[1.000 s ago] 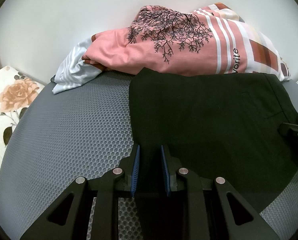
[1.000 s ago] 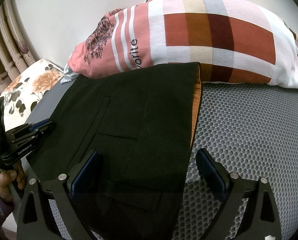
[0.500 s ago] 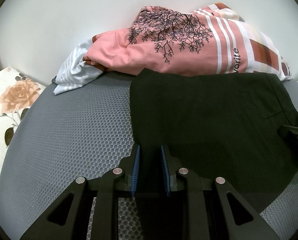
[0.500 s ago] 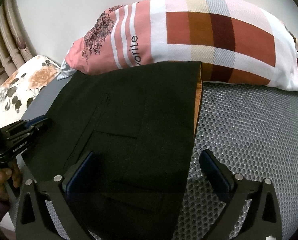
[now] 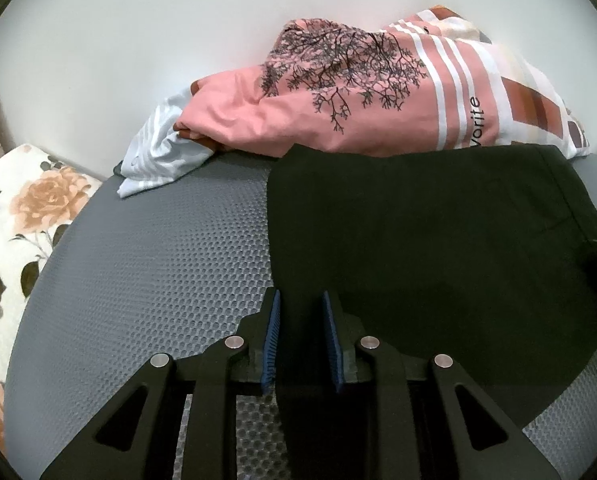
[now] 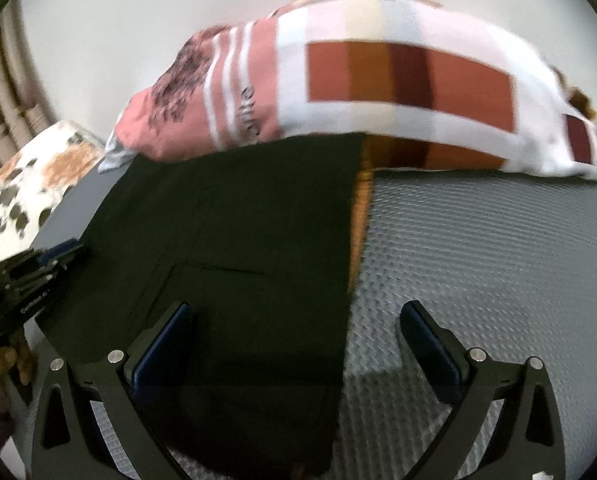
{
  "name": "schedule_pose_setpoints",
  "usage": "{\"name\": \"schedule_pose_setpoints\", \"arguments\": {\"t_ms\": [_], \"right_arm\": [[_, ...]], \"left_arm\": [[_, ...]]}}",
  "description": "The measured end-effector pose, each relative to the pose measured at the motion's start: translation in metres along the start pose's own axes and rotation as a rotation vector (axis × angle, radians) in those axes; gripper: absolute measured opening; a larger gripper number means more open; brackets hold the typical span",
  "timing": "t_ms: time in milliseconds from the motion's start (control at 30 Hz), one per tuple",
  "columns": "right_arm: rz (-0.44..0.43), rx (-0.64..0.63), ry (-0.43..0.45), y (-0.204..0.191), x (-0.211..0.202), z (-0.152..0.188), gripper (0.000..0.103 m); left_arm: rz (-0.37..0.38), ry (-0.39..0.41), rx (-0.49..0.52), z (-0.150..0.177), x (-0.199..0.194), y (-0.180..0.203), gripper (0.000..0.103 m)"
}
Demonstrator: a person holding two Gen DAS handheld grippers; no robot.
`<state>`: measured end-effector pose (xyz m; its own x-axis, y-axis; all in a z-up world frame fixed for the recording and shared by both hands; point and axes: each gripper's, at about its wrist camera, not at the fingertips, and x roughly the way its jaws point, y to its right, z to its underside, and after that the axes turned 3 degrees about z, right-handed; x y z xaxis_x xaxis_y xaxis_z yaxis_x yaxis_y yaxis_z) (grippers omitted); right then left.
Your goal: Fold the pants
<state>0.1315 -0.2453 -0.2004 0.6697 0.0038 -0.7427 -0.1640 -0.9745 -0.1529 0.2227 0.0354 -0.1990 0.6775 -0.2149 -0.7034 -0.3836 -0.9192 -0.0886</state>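
Matt black cloth pants [image 5: 418, 232] on rough grey honeycomb-mesh mat [image 5: 170, 264]; soft printed cotton-looking bedding [image 5: 338, 112] behind.

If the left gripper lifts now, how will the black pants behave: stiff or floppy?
Probably floppy: the black pants lie flat and follow the grey mesh surface. Held only by the left gripper, whose jaws stand close on one edge, the rest would likely hang and drag. The textured mesh may hinder sliding.
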Motion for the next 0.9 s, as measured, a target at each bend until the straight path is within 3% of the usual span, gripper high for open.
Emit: {"name": "schedule_pose_setpoints", "arguments": {"t_ms": [67, 133, 333, 500, 600, 733, 900], "right_arm": [[-0.009, 0.012, 0.033, -0.004, -0.019, 0.007, 0.103], [-0.012, -0.008, 0.071, -0.012, -0.042, 0.016, 0.103], [-0.085, -0.025, 0.128, -0.022, -0.102, 0.043, 0.103], [-0.114, -0.011, 0.17, -0.023, -0.144, 0.053, 0.103], [-0.124, -0.003, 0.214, -0.022, -0.171, 0.053, 0.103], [-0.142, 0.01, 0.279, -0.021, -0.204, 0.049, 0.103], [-0.183, 0.004, 0.361, -0.029, -0.244, 0.043, 0.103]], "left_arm": [[-0.021, 0.015, -0.011, 0.001, -0.003, -0.002, 0.035], [-0.081, 0.034, -0.021, 0.003, -0.01, -0.002, 0.061], [-0.149, 0.129, 0.01, 0.012, -0.058, 0.013, 0.09], [-0.138, 0.224, 0.038, -0.004, -0.123, 0.029, 0.096], [-0.155, 0.35, 0.001, -0.017, -0.186, 0.037, 0.103], [-0.118, 0.499, -0.021, -0.029, -0.262, 0.047, 0.103], [-0.068, 0.567, -0.028, -0.045, -0.324, 0.06, 0.103]]}}
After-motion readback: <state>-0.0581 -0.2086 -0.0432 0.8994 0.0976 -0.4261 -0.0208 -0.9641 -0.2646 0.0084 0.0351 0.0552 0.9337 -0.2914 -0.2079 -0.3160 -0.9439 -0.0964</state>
